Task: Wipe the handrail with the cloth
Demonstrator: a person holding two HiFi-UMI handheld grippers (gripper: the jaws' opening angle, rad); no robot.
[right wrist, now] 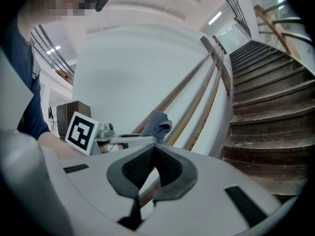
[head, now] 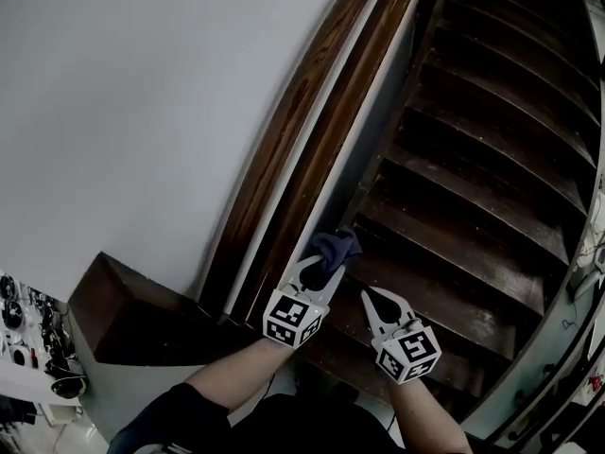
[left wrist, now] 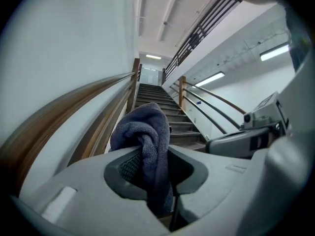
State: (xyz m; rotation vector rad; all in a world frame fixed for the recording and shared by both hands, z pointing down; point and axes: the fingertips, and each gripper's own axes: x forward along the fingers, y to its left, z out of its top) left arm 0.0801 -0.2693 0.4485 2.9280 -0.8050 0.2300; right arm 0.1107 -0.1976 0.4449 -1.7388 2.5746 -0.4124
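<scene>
A dark wooden handrail runs along the white wall beside the stairs, seen also as the brown handrail and the handrail. My left gripper is shut on a dark blue cloth, which bunches above the jaws as the cloth and hangs down between them. The cloth sits close to the lower rail, right beside it; touching cannot be told. My right gripper hovers to the right of the left one, over the steps, shut with nothing between its pads.
Dark worn stair steps climb to the right of the rail. A brown newel block stands at the rail's foot. A second curved railing bounds the stairs on the right. Small items lie on a white shelf at far left.
</scene>
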